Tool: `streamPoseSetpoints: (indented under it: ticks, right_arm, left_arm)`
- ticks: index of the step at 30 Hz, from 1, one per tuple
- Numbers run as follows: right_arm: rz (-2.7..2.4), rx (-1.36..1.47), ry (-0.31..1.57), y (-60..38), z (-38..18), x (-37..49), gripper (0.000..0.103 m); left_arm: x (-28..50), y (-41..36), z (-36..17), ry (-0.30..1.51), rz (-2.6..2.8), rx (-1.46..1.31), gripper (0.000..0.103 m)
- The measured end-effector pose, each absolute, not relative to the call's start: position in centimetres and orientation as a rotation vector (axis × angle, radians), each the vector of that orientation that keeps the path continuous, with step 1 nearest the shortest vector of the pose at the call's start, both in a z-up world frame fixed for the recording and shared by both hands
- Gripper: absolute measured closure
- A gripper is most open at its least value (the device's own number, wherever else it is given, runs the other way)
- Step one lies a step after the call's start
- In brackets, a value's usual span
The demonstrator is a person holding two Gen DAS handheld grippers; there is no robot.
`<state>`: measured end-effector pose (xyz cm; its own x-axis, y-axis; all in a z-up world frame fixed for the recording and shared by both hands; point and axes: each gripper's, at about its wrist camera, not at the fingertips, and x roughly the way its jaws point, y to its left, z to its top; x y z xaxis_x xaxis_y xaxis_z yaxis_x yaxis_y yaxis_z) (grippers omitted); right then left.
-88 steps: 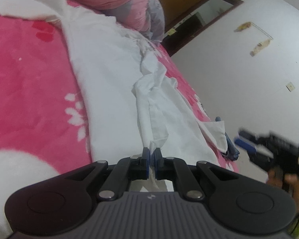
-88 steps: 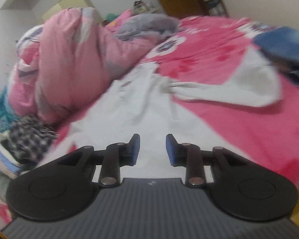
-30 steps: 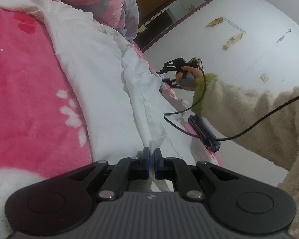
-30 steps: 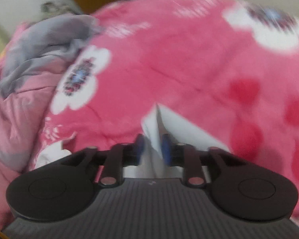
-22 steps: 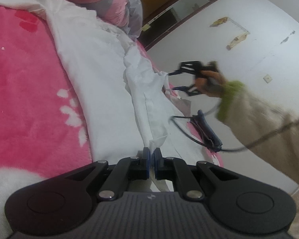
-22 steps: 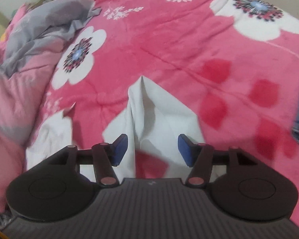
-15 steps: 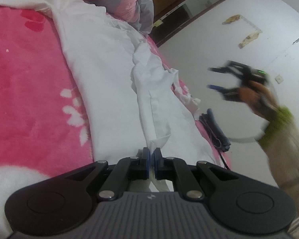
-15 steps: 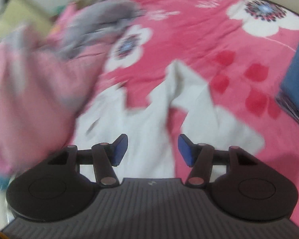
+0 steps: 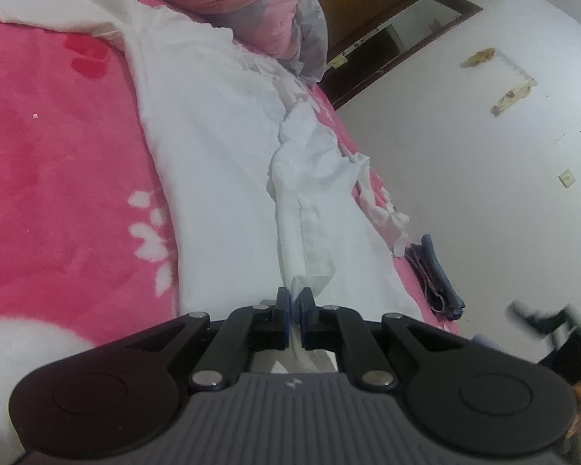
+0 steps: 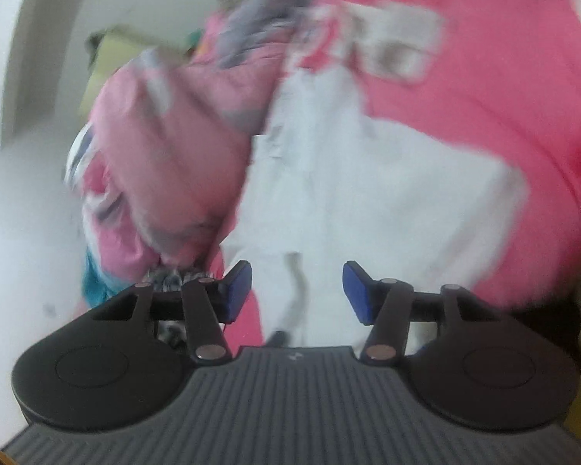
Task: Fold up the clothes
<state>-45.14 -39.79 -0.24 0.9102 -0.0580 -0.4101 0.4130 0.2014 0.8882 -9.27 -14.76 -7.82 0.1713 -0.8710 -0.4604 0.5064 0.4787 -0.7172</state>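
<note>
Bare pink blanket [image 9: 58, 193] left, quilt heap [image 10: 166, 147] behind

Home bedroom: bed with pink floral blanket [image 9: 58, 178], bunched pink duvet [image 10: 166, 147] far left, wooden doorframe [image 9: 399, 35] far right.

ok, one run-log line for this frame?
task: fold clothes | left tongs: shut on white shirt hem | right tongs: closing, nothing between them, over shirt | surface: pink blanket
</note>
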Motion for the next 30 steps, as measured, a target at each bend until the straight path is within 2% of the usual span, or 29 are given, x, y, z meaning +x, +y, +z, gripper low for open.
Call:
streamPoseSetpoints:
  ticks: [2, 6, 11, 12, 17, 19, 30]
  right_arm:
    - [-0.363, 1.436, 0.3, -40.1, -3.1, -45.7, 0.063]
    - [-0.46, 1.452, 0.296, -40.7, -5.2, -45.9, 0.063]
    - [-0.503, 1.478, 0.293, -42.1, -6.7, -45.3, 0.069]
    - [-0.51, 1.484, 0.297, -42.3, -7.0, -45.1, 0.072]
    - [-0.546, 1.503, 0.28, -43.0, -8.1, -44.7, 0.099]
    - [-0.564, 1.494, 0.253, -42.9, -8.0, -45.1, 0.103]
    - [-0.613, 1.429, 0.055, -43.0, -6.5, -47.4, 0.103]
  left_arm:
    - [-9.4, -14.8, -7.5, 0.966, -1.018, -0.445, 0.097]
    - [-9.6, -14.8, -7.4, 0.955, -1.01, -0.452, 0.097]
    - [-9.7, -15.0, -7.5, 0.955, -1.011, -0.457, 0.098]
    - [-9.6, -15.0, -7.5, 0.956, -1.011, -0.46, 0.098]
    - [-9.5, -14.8, -7.4, 0.962, -1.016, -0.498, 0.098]
    - [-9.4, -14.6, -7.3, 0.97, -1.021, -0.521, 0.098]
    - [-10.9, -15.0, -8.1, 1.06, -1.086, -0.642, 0.098]
